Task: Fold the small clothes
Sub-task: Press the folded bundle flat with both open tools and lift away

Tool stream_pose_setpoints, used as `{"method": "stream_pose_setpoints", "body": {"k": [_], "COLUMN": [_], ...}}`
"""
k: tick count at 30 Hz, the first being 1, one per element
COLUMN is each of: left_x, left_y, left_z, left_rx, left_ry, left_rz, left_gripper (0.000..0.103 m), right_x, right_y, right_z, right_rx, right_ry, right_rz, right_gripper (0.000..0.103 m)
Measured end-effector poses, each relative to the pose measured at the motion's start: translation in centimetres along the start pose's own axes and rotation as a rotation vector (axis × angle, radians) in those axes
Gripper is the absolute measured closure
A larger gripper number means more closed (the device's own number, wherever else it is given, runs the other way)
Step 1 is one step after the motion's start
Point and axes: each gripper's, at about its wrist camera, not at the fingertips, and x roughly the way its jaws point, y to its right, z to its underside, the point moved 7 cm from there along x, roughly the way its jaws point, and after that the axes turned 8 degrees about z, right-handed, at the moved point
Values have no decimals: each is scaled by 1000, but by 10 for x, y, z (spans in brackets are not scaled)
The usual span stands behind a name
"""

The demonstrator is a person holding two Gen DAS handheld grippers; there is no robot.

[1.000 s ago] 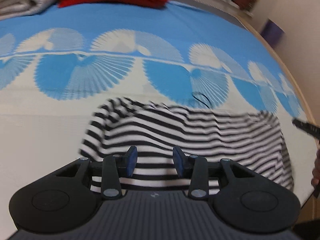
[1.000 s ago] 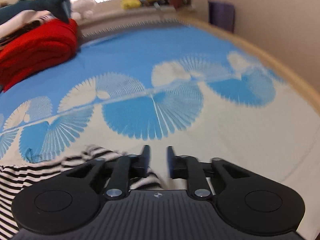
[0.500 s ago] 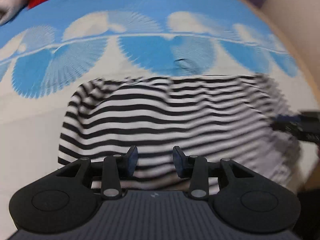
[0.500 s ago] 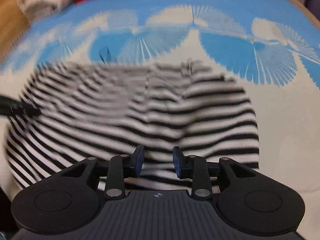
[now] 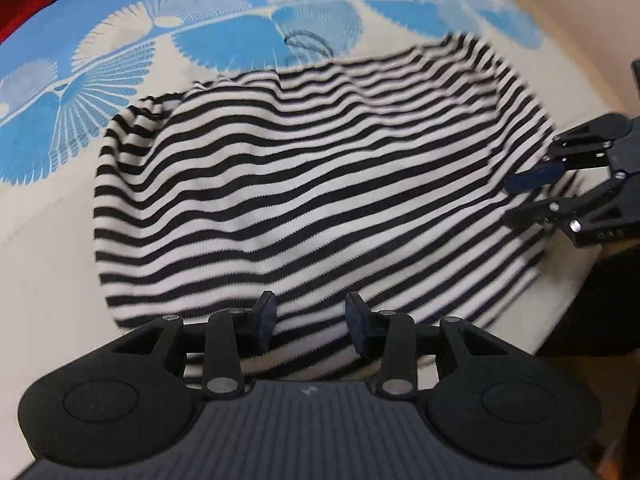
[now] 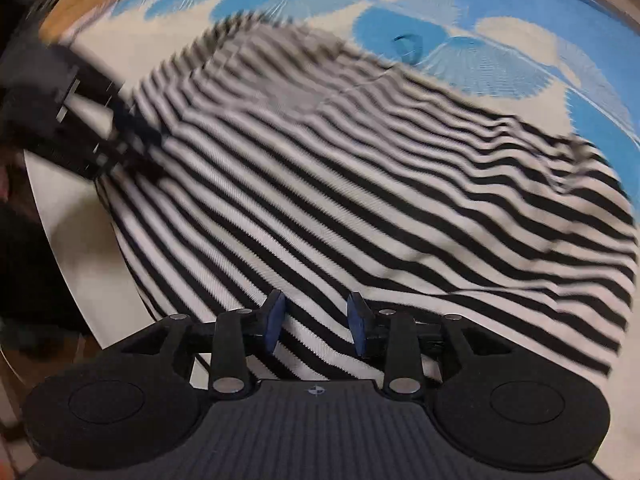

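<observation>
A black-and-white striped garment (image 5: 304, 184) lies spread and rumpled on the patterned bed cover; it also shows in the right wrist view (image 6: 360, 184), blurred. My left gripper (image 5: 311, 318) is open, its fingers low over the garment's near edge, holding nothing. It also shows in the right wrist view (image 6: 132, 136) at the garment's left edge. My right gripper (image 6: 316, 322) is open over the opposite near edge, holding nothing. It also shows in the left wrist view (image 5: 528, 196) at the garment's right edge.
The bed cover (image 5: 60, 128) is cream with blue fan patterns. A red blanket (image 5: 24, 4) lies at the far left corner. A small dark loop of thread (image 5: 306, 42) lies just beyond the garment. The bed's edge (image 5: 568, 292) runs along the right.
Both grippers have swung round and come down low over the striped garment from opposite edges. The right gripper's jaws have opened wider. The garment now fills both views.
</observation>
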Motion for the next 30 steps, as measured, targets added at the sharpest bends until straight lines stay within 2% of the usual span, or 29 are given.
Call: {"method": "stream_pose_setpoints", "body": {"k": [2, 5, 7, 10, 11, 13, 15, 16, 18, 19, 22, 26, 28, 30], "left_x": [1, 18, 12, -7, -8, 3, 11, 9, -10, -26, -77, -125, -128, -116], "left_y": [-9, -22, -23, -35, -40, -50, -49, -45, -40, -38, -40, -34, -30, -32], "left_z": [11, 33, 34, 34, 38, 53, 64, 65, 59, 54, 40, 45, 55, 68], "left_rx": [-14, -22, -30, -114, -138, -176, -138, -99, -86, -106, -207, -305, -370, -431], "left_ry": [-35, -123, -101, -38, -40, -101, -163, -160, -95, -37, 147, 339, 375, 379], "left_rz": [-19, -64, -64, -58, -59, -90, -148, -182, -209, -207, -212, -213, -189, -169], "left_gripper": [60, 58, 58, 59, 59, 57, 57, 57, 57, 57, 57, 56, 56, 56], "right_x": [-8, 2, 0, -18, -21, -19, -8, -8, -21, -32, -82, -142, -155, -157], "right_y": [11, 32, 38, 52, 61, 80, 87, 86, 85, 86, 89, 100, 99, 95], "right_z": [7, 34, 47, 54, 58, 75, 91, 94, 93, 90, 74, 67, 75, 84], "right_rx": [19, 24, 14, 101, 132, 162, 145, 130, 133, 151, 242, 433, 502, 522], "right_ry": [0, -101, -119, -80, -81, -128, -195, -192, -146, -109, 87, 320, 385, 373], "right_rz": [41, 170, 200, 215, 232, 305, 353, 353, 371, 389, 425, 425, 411, 406], "right_gripper": [66, 66, 66, 66, 66, 66, 62, 62, 62, 62, 61, 50, 47, 47]}}
